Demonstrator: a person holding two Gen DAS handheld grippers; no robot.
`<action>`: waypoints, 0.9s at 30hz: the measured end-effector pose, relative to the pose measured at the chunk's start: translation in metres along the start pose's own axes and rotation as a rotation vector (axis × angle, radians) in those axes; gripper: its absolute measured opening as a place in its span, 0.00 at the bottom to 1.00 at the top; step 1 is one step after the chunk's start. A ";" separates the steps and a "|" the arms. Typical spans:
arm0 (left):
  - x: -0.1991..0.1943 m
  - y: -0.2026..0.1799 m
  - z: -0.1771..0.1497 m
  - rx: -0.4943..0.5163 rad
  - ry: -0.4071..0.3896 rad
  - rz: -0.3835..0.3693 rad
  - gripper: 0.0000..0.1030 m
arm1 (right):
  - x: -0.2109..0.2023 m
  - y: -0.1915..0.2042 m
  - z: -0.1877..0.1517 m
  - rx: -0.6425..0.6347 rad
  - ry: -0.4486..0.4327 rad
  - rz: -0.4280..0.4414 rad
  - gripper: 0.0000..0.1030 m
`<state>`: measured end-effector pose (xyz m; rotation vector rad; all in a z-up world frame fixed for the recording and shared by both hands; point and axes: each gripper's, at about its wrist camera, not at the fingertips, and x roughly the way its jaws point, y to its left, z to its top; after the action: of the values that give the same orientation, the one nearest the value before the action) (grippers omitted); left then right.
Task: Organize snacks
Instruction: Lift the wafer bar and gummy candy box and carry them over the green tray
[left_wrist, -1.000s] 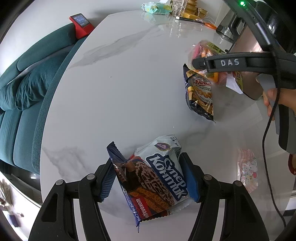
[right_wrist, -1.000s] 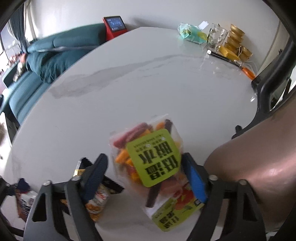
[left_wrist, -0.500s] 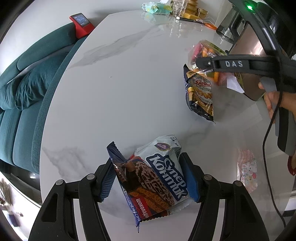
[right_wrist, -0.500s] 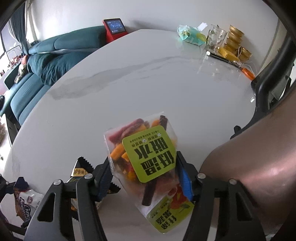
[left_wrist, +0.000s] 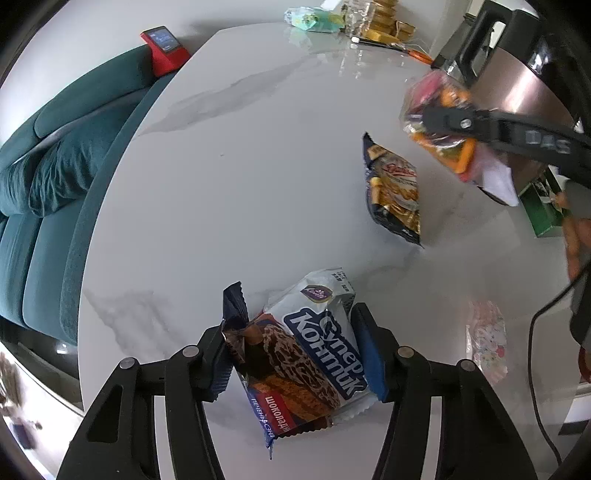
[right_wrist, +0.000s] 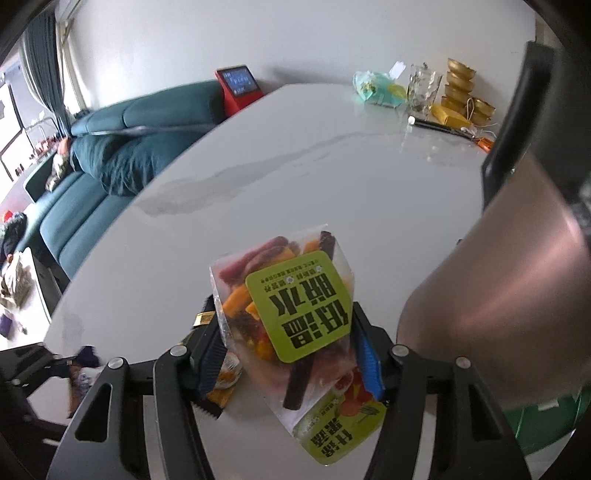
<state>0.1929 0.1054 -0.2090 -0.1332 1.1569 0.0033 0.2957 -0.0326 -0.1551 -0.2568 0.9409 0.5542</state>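
I am closing my left gripper (left_wrist: 293, 354) on the cookie packet (left_wrist: 306, 350), which is lying flat on the marble table (left_wrist: 258, 166) right between my fingers; the jaws have just been narrowing, and both pads are now pressing its sides, crinkling the dark crimped end by my left finger. My right gripper (right_wrist: 288, 354) is pinching the clear bag of dried vegetable sticks (right_wrist: 284, 306) across its middle, and the bag is hanging off the table in front of that claw. Both packs are looking light and soft, with slick film that could slip, and the contents are probably brittle, so I am judging a gentle squeeze across the body safer than the thin seams. The gold-and-navy snack bag (left_wrist: 395, 195) is lying ahead and to the right of my left claw.
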 end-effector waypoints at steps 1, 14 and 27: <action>-0.001 -0.001 -0.001 0.001 0.001 -0.003 0.51 | -0.005 0.000 -0.002 0.005 -0.006 0.006 0.63; -0.026 -0.023 -0.013 0.036 -0.030 -0.022 0.50 | -0.065 -0.013 -0.047 0.093 -0.037 0.036 0.63; -0.042 -0.120 -0.018 0.194 -0.039 -0.091 0.50 | -0.129 -0.080 -0.124 0.228 -0.029 0.004 0.63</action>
<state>0.1682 -0.0129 -0.1656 -0.0139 1.1056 -0.1860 0.1941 -0.1978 -0.1225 -0.0417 0.9671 0.4491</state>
